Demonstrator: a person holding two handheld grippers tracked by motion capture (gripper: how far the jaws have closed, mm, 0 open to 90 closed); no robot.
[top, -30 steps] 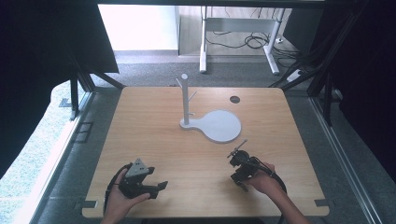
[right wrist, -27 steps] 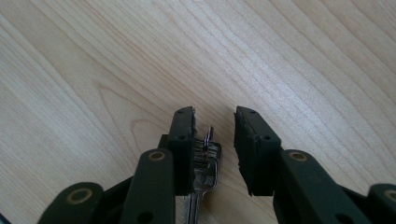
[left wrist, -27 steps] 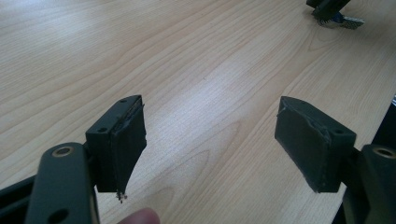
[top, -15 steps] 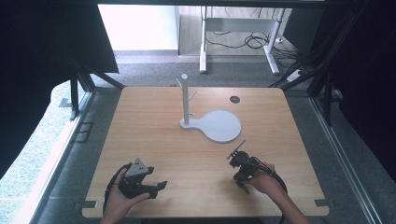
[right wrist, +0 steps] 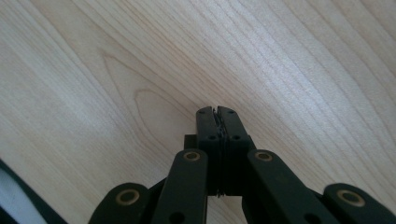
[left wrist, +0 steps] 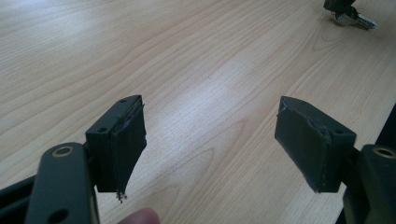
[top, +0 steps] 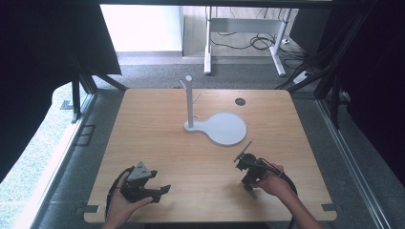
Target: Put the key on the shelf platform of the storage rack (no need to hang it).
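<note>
The left hand-held gripper (top: pixel 160 191) is held low over the near left part of the pale wooden counter (top: pixel 157 129), its jaws spread wide with nothing between them; in the left gripper view (left wrist: pixel 210 144) bare wood grain is seen through the gap. The right hand-held gripper (top: pixel 243 161) is held near the front right of the counter with its jaws pressed flat together, and in the right gripper view (right wrist: pixel 217 114) no object is caught between the pads. Both tools appear to be kept back at the person's edge, well apart from each other, probably as a resting stance, so that the middle of the counter is left free.

The thing nearest to the tools, a white stand with a round flat base and an upright post bearing short pegs (top: pixel 217 126), is set in the middle of the counter, well apart from both grippers and untouched. Its central placing is judged to keep it within reach of either hand. Just beyond it a small dark round hole (top: pixel 240 101) is seen in the counter surface.

The top of the post is small and its pegs are hard to count. The thin rod-like part slanting up from the right gripper cannot be identified with certainty. A fingertip (left wrist: pixel 140 217) is cut off at the bottom edge of the left gripper view, and the forearms are cut off by the lower edge of the high view.
</note>
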